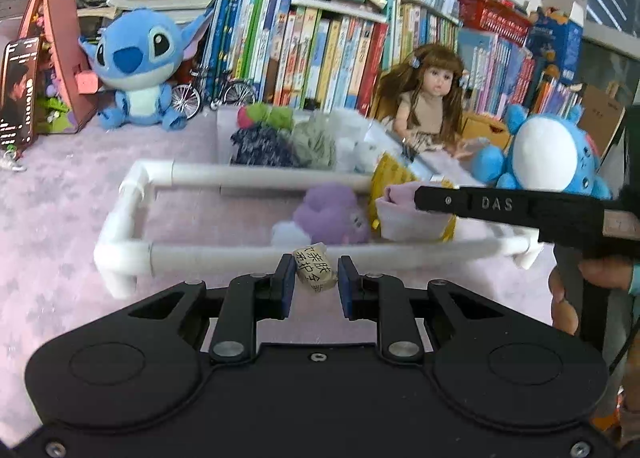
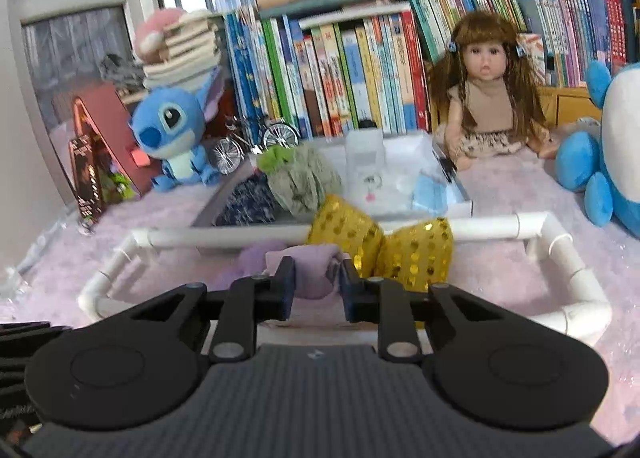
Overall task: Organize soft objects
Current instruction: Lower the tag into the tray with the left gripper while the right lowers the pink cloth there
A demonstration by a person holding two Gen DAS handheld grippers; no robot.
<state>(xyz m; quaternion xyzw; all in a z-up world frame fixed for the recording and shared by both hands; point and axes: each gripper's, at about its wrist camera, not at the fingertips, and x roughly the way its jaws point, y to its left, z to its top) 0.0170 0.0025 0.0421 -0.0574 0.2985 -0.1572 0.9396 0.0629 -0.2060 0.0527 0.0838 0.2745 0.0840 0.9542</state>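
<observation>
1. The left tool is closed on a small tissue pack with printed characters. The pack sits pinched between the blue pads, just in front of the near rail of the white pipe frame.
2. The right tool has its pads pressed into a pale lilac cloth, which bulges between them. This cloth lies inside the frame, touching the gold sequin bow draped over the far rail.
3. A purple plush rests inside the frame beside the cloth, and the clear bin behind the frame already holds a grey-green cloth and a dark patterned one.
4. The lilac cloth looks light and limp. It will likely sag and trail once lifted, so a grip on the bunched middle suits better than one on an edge.
5. The tissue pack is probably squashy, with a slick wrapper. A firm hold across its short sides seems right.
6. The bow is stiffer. Its sequins may snag the cloth, so the cloth may drag it along.
</observation>
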